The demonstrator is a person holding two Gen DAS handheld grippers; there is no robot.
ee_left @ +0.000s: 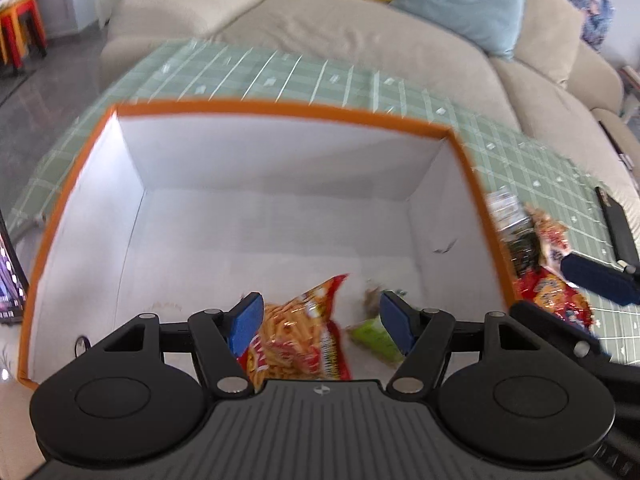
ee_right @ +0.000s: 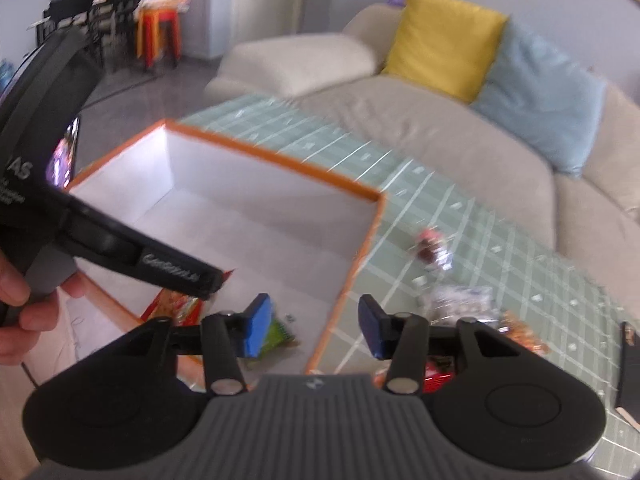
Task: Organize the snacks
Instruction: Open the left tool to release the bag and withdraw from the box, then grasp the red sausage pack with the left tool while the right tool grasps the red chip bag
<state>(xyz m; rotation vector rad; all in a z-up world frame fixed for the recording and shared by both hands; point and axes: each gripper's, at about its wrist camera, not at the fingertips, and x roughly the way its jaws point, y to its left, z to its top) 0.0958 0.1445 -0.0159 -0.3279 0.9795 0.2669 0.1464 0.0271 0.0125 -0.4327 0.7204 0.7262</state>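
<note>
An orange-rimmed box (ee_left: 280, 106) with a white inside stands on the green grid mat; it also shows in the right wrist view (ee_right: 280, 152). A red snack bag (ee_left: 304, 344) and a green packet (ee_left: 374, 338) lie on the box floor. My left gripper (ee_left: 322, 326) is open above them, holding nothing. My right gripper (ee_right: 314, 332) is open and empty over the box's near right corner. The green packet (ee_right: 278, 336) shows beside its left finger. Loose snacks (ee_right: 460, 300) lie on the mat right of the box, also in the left wrist view (ee_left: 548, 268).
A beige sofa (ee_right: 440, 128) with a yellow cushion (ee_right: 444, 36) and a blue cushion (ee_right: 540, 96) runs behind the table. A black remote (ee_left: 618, 228) lies at the mat's right. A lit phone (ee_right: 66, 152) stands left of the box.
</note>
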